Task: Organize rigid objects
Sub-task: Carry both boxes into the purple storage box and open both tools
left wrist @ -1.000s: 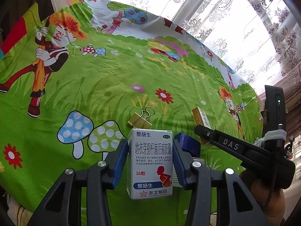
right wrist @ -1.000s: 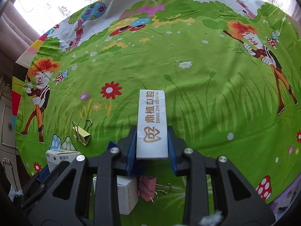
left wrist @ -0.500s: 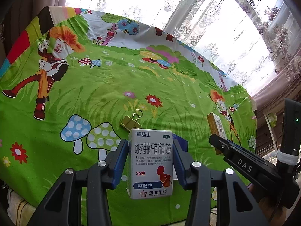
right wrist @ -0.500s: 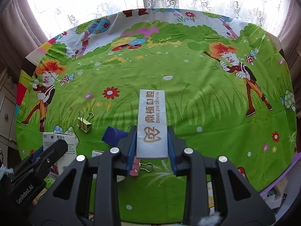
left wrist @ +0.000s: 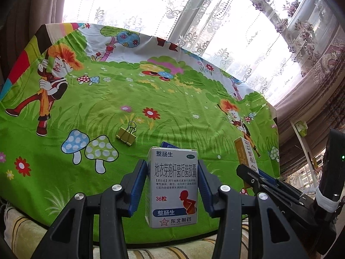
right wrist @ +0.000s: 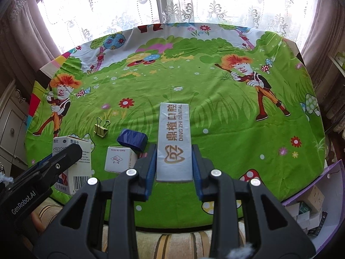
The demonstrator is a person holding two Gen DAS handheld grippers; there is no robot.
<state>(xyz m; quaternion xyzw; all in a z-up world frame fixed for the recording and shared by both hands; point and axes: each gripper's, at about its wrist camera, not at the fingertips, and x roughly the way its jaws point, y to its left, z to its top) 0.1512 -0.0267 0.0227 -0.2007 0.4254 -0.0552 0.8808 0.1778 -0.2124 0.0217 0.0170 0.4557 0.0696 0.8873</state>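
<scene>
My left gripper (left wrist: 172,181) is shut on a white medicine box (left wrist: 173,186) with blue and red print, held upright above the near edge of the table. My right gripper (right wrist: 174,157) is shut on a long white dental box (right wrist: 174,140) with gold lettering. In the right wrist view the left gripper (right wrist: 66,153) shows at lower left with the medicine box (right wrist: 75,164). In the left wrist view the right gripper (left wrist: 248,170) shows at the right holding the dental box (left wrist: 245,153), whose orange side faces me.
A green cartoon-print cloth (right wrist: 194,90) covers the table. On it lie a gold binder clip (right wrist: 101,128), a dark blue box (right wrist: 132,140) and a small white box (right wrist: 119,158). A purple-edged bin (right wrist: 312,205) with several small boxes sits at lower right. Lace curtains hang behind.
Both grippers have risen and drawn back from the table with their boxes still held. More of the cloth, the curtains and the bin have come into view.
</scene>
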